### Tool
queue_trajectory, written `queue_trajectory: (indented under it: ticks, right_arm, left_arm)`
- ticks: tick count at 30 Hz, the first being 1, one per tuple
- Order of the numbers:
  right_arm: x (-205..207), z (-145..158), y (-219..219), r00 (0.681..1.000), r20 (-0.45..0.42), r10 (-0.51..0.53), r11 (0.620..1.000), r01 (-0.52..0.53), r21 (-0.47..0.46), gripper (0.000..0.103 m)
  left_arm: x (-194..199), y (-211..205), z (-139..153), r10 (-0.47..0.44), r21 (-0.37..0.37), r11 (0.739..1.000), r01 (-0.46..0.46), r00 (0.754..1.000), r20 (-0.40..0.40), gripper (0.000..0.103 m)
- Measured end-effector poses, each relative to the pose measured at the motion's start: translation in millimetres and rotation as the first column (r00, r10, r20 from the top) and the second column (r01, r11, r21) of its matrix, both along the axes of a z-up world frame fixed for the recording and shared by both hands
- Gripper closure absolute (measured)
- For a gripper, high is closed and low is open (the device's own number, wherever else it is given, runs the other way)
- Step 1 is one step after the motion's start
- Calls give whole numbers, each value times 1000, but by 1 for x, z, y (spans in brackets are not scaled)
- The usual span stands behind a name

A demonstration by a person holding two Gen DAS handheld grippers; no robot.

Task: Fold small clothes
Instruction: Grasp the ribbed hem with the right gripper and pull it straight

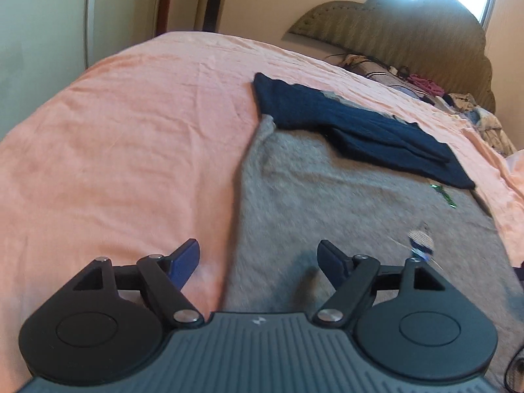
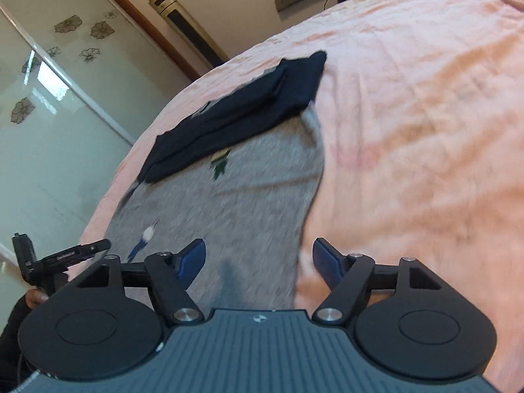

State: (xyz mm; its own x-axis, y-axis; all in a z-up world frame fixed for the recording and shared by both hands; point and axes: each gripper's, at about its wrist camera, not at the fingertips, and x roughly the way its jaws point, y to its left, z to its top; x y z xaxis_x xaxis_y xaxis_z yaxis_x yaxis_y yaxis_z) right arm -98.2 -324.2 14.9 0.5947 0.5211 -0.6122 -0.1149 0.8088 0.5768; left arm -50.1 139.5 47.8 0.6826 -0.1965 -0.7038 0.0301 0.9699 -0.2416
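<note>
Both claws tilt down toward the bed [image 1: 114,137], each seen from behind its own fingers.

The left claw [image 1: 258,262] stands wide open with nothing between its blue pads; its left pad hangs over bare pink sheet and its right pad over the grey garment [image 1: 344,203], whose left edge runs up between the two fingers. The right claw [image 2: 258,260] is also spread wide and grips nothing; its left pad is over grey cloth and its right pad over pink sheet, with the garment's right edge passing between them.

The grey garment lies flat ahead of both claws, blurred, with small printed motifs on it. Its far end is folded over, showing dark navy sleeves [image 1: 353,127] laid across the top. In the right wrist view, part of the other claw's frame and a bit of the hand [image 2: 32,298] holding it show at the lower left.

Wide bare sheet lies left of the left claw and right of the right claw. Far ahead of the left claw, a jumble of clothes [image 1: 458,101] sits against the padded headboard [image 1: 409,32]. A glass-fronted wardrobe [image 2: 49,114] stands beyond the bed's edge, left of the right claw.
</note>
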Motion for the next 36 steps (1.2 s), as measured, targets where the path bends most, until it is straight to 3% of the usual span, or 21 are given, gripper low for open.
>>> queue_trajectory:
  ticks: [1, 2, 3, 4, 5, 6, 7, 8, 11, 13, 14, 15, 17, 22, 25, 29, 30, 32, 34, 36]
  right_arm:
    - [-8, 1, 2, 1000, -8, 8, 1000, -8, 6, 30]
    - [-13, 1, 2, 1000, -21, 20, 1000, -20, 13, 38]
    - [-17, 0, 3, 998, -46, 31, 1000, -31, -4, 65]
    - [-19, -1, 4, 997, -70, 30, 998, -34, -48, 83]
    - [-23, -1, 3, 997, -62, 47, 997, -51, -54, 92]
    - [-26, 0, 1, 996, -64, 59, 996, -63, -59, 93]
    - [-32, 1, -3, 996, -62, 58, 995, -63, -78, 94]
    - [-35, 3, -8, 997, -64, 49, 995, -54, -87, 94]
    - [-47, 3, -23, 996, -84, 1, 997, -8, -74, 98]
    - [-57, 7, -27, 993, -111, -41, 999, 38, -28, 83]
    - [-61, 9, -28, 992, -118, -38, 999, 40, 12, 61]
    - [-68, 11, -26, 993, -115, -23, 998, 29, 50, 36]
    - [-80, 10, -17, 988, -153, 9, 994, 8, 106, 20]
    - [-85, 8, 13, 979, -204, 18, 992, 9, 129, 21]
    - [-79, 12, 25, 976, -218, 5, 998, 8, 60, 33]
    - [-79, 11, 29, 970, -241, 34, 999, -41, -26, 85]
    - [-82, 11, 26, 969, -243, 44, 998, -54, -34, 88]
    - [-94, 12, 15, 962, -267, 51, 996, -70, -63, 90]
    - [-102, 12, 3, 952, -299, 64, 996, -77, -33, 91]
    - [-107, 10, -6, 949, -311, 51, 998, -38, 48, 72]
  left_arm:
    - [-8, -1, 0, -26, -28, 999, 26, 1000, -16, 15]
    - [-16, -3, 0, -46, -45, 998, 45, 999, -21, 15]
    - [-23, -5, 0, -54, -48, 997, 53, 998, -22, 16]
    - [-29, -8, 0, -59, -34, 998, 58, 998, -18, 16]
    - [-38, -15, -1, -76, 13, 997, 76, 997, -11, 28]
    - [-44, -21, -1, -78, 87, 993, 78, 997, -3, 64]
    - [-48, -24, 0, -76, 149, 986, 76, 997, -1, 80]
    - [-51, -20, 1, -83, 147, 986, 83, 997, -6, 85]
    - [-62, 3, 2, -64, 48, 997, 66, 997, -41, 85]
    - [-73, 13, 4, -62, -31, 998, 60, 996, -66, 80]
    - [-80, 18, 4, -55, -91, 995, 47, 995, -88, 66]
    - [-88, 21, 3, -60, -154, 987, 45, 993, -98, 39]
    - [-104, 22, 2, -79, -244, 968, 54, 993, -93, 12]
    - [-122, 4, 0, -80, -249, 967, 57, 993, -85, 6]
    - [-123, -3, 1, -100, -250, 966, 73, 990, -99, 6]
    - [-126, -2, 2, -126, -255, 962, 94, 986, -112, 7]
    - [-128, 0, 2, -125, -257, 962, 93, 986, -112, 10]
    - [-131, 5, 1, -123, -268, 959, 88, 986, -116, 11]
    - [-133, 9, 0, -119, -295, 952, 80, 986, -115, 11]
    - [-132, 12, -2, -112, -319, 945, 70, 987, -114, 10]
